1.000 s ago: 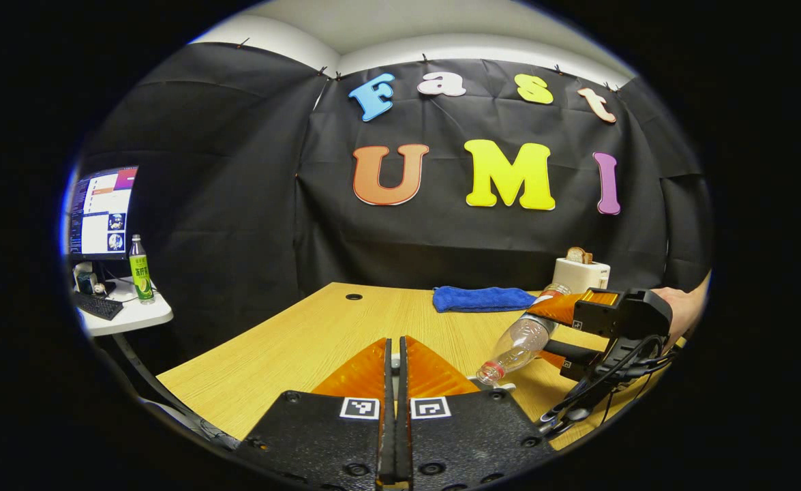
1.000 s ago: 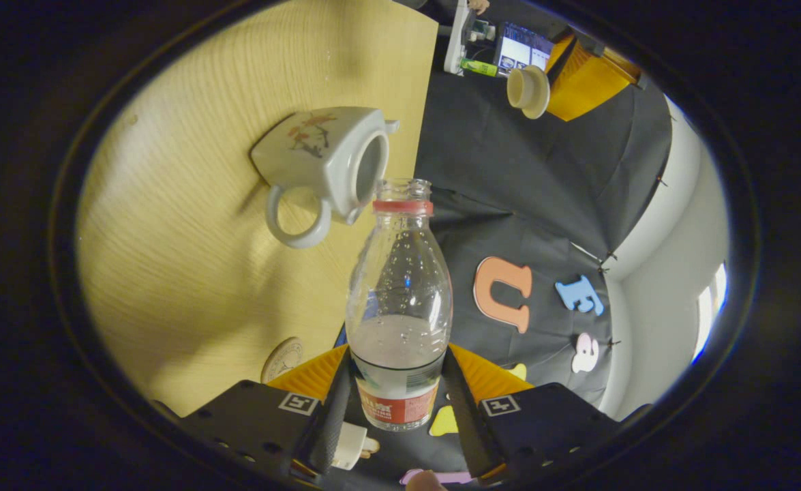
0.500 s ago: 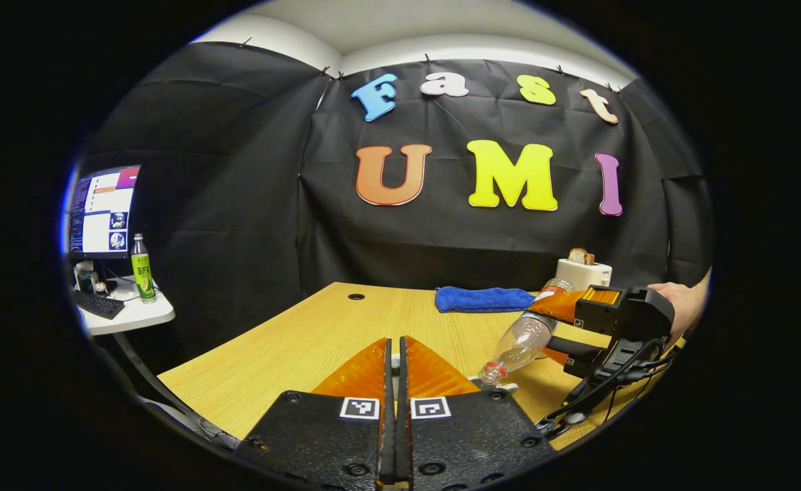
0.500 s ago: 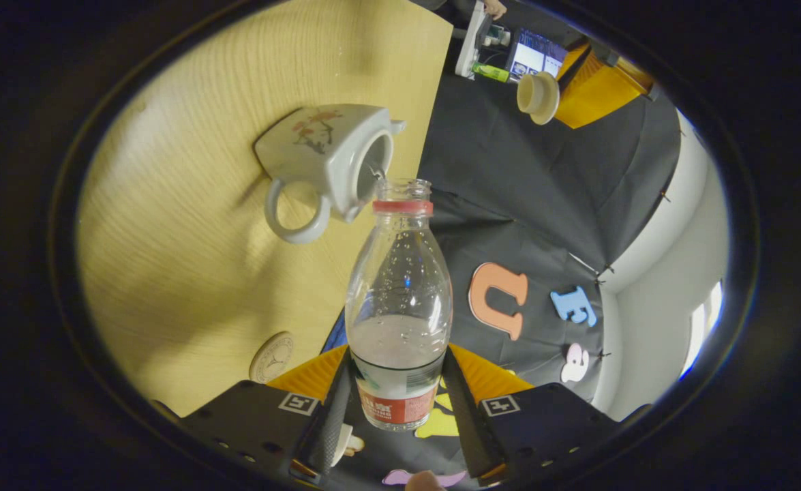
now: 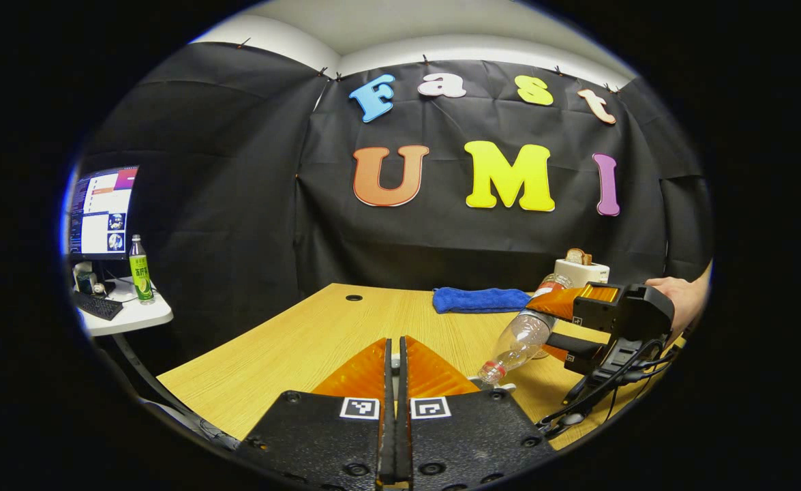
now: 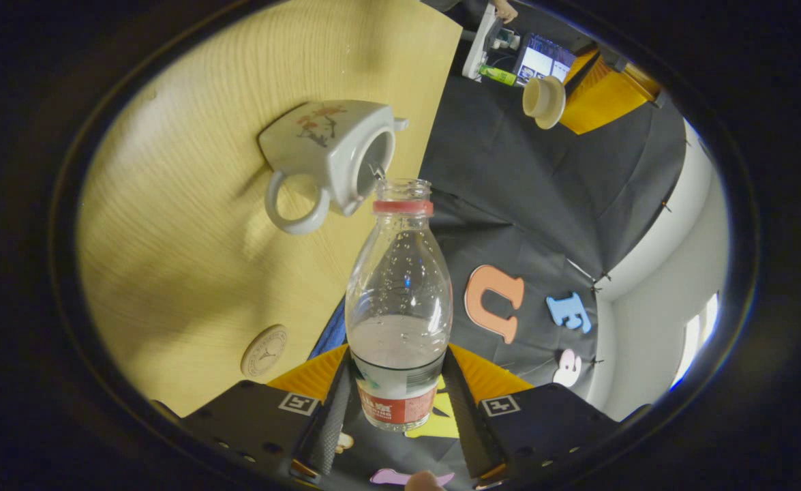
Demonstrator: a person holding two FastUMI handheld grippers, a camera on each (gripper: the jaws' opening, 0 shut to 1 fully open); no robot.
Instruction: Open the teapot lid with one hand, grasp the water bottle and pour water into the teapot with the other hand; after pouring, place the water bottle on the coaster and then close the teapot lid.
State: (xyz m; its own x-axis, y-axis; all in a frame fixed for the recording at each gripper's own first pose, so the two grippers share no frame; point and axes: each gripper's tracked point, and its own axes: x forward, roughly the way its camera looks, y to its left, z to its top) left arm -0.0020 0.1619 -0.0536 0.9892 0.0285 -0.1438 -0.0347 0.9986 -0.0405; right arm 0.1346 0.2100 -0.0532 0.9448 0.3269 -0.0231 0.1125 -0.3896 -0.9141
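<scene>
Both my grippers busy: right gripper [image 6: 395,402] clamped water bottle [image 6: 399,300], mouth tipped over open teapot [image 6: 328,160]; left gripper [image 5: 394,382] pinched together, lid [image 6: 543,102] held.

Your booth is evenly and fairly brightly lit from overhead. In the right gripper view, soft shadows fall on the wooden table [image 6: 189,225] just beside the teapot [image 6: 328,160], and a pale glare patch lies below its handle. Fisheye bending curves the table's edges. Both views are sharp, with slight softness toward the rims.
</scene>
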